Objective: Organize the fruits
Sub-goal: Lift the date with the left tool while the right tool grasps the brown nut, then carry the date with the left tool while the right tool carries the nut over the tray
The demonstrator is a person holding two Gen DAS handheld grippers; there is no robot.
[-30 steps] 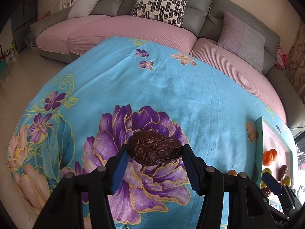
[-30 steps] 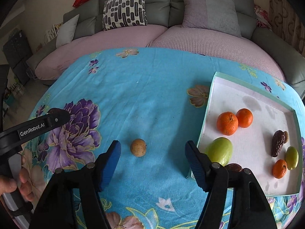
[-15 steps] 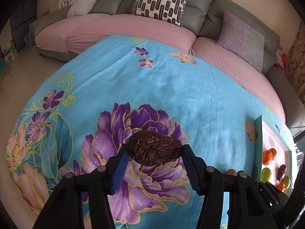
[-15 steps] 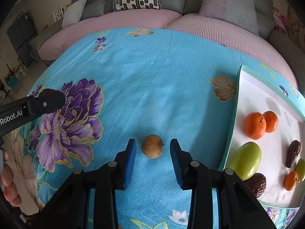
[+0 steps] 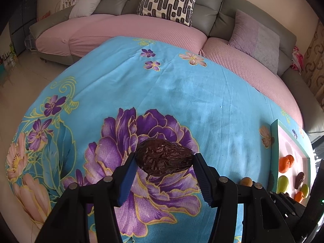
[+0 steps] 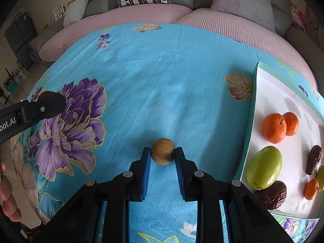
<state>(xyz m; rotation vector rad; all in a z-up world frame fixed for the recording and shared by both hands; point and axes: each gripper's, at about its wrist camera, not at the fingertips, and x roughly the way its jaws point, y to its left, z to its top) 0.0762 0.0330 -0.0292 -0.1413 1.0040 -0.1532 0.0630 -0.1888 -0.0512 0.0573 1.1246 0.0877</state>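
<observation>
While our left gripper (image 5: 164, 159) clamps a wrinkled dark date (image 5: 163, 159) above the purple flower on the blue cloth (image 5: 182, 93), our right gripper (image 6: 163, 155) has its blue pads touching both sides of a small round brown fruit (image 6: 162, 151) resting on that cloth. To our right sits the tray (image 6: 248, 133), holding two oranges (image 6: 274, 128), a green fruit (image 6: 264, 167), two more dates (image 6: 272, 194) and smaller fruits near its far edge.
</observation>
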